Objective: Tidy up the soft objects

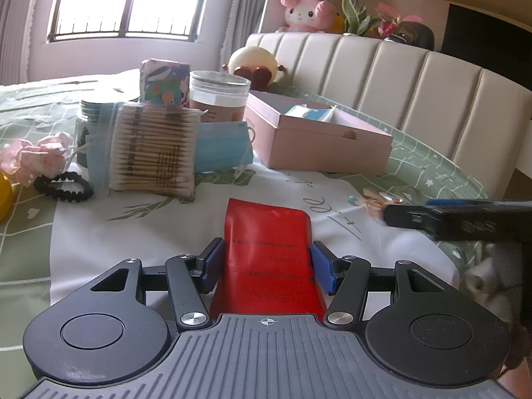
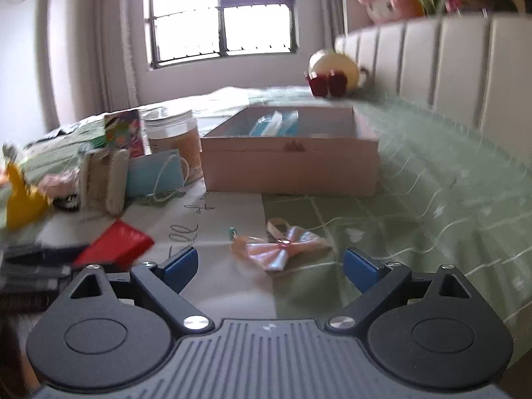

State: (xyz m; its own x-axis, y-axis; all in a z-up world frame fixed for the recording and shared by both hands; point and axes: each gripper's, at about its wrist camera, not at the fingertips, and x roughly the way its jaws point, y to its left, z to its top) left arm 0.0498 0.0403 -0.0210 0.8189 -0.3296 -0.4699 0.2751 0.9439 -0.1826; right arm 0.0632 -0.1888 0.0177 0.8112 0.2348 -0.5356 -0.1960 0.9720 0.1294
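My left gripper [image 1: 266,262] is shut on a red packet [image 1: 266,249], its blue pads pressed to the packet's two sides just above the bedspread. The packet also shows in the right wrist view [image 2: 116,242]. My right gripper [image 2: 271,262] is open and empty, low over the bed, with a pink satin bow [image 2: 279,249] lying just ahead between its fingers. The bow shows in the left wrist view [image 1: 375,199] too. An open pink box [image 1: 319,136] with light blue packets inside stands further back, also seen from the right wrist [image 2: 289,163].
A cotton swab pack [image 1: 153,153], blue face masks [image 1: 222,146], a clear jar [image 1: 219,96], a patterned tissue pack [image 1: 164,81], a black hair tie [image 1: 63,186] and a pink scrunchie [image 1: 33,156] crowd the left. A padded headboard [image 1: 415,79] with plush toys stands behind.
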